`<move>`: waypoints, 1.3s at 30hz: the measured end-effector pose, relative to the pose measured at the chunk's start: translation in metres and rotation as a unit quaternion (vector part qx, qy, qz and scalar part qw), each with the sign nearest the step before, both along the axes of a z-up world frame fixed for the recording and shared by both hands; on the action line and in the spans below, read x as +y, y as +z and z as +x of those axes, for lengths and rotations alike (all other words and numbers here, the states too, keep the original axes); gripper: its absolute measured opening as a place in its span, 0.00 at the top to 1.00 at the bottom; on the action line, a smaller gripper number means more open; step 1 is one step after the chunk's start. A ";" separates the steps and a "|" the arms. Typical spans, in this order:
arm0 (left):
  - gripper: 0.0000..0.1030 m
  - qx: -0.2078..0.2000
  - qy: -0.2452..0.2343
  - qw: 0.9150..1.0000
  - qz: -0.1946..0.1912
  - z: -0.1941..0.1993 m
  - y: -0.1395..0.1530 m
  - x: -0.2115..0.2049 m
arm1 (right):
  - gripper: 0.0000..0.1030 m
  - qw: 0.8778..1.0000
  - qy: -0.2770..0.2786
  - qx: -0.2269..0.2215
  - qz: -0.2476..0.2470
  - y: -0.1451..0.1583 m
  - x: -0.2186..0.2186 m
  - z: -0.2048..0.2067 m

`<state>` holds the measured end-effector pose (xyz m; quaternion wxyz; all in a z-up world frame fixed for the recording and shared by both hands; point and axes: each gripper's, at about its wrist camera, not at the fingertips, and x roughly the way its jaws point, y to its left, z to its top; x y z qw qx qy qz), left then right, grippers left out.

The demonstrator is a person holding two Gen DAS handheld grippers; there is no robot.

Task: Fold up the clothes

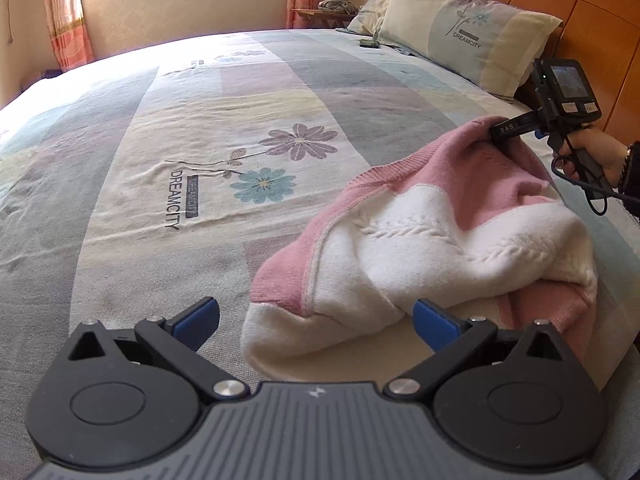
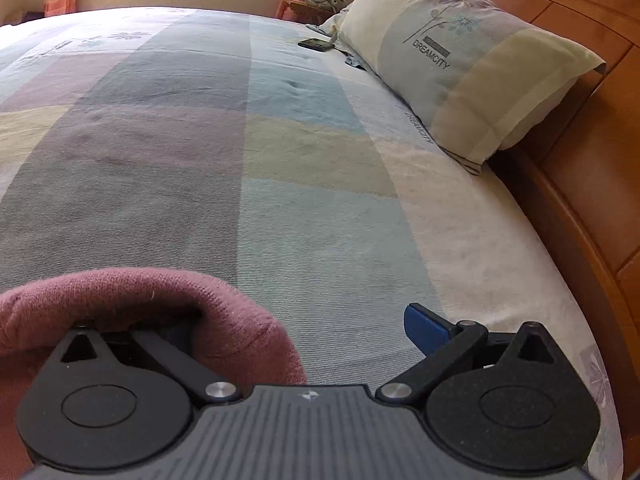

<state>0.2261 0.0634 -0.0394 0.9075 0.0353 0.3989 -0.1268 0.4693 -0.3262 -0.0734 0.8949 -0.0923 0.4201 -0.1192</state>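
Sweater (image 1: 432, 248), pink and white knit, sits in a rumpled heap on the bed (image 1: 160, 160), toward the side nearest the headboard (image 1: 600, 40) and just ahead of my left claw (image 1: 316, 320). I judge it far from folded: no flat rectangle, no squared edges, only a bunched mound with one lobe rolled under near me and a pink section lifted at the far end. Whether I am opening it out to lay it flat or gathering it partway through a fold, these views do not settle.

My left claw is spread wide and grasps nothing; its blue pads flank the near white edge, and the right-hand pad sits very close to the cloth, though I cannot tell if it touches. My right claw (image 2: 304, 332) is also parted, not clenched, yet pink fabric is draped over its left finger, so that finger seems hooked under a fold. From the left view the raised pink part hangs off that claw's tip.

The knit looks thick and soft, with a raised braided cable running across the white band, ribbed pink trim and a visible seam line at the colour joins. It slumps in fat rounded folds, so I expect it to hold bulk rather than crease sharply. The bedsheet is a flat woven cotton in pastel blocks with printed flowers, lightly wrinkled. A matching pillow (image 2: 460, 60) leans on the wooden headboard.
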 end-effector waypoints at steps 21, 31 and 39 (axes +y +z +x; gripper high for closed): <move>0.01 0.032 0.031 0.998 0.042 -0.047 -0.005 0.020 | 0.00 0.886 0.454 0.079 0.048 0.078 0.219 -0.189; 0.01 0.034 0.042 0.998 0.018 -0.058 -0.006 0.048 | 0.00 0.906 0.411 0.087 -0.047 0.021 0.301 -0.151; 0.01 0.026 0.020 0.999 0.007 -0.037 -0.009 0.034 | 0.00 0.970 0.242 0.028 -0.013 0.038 0.245 -0.062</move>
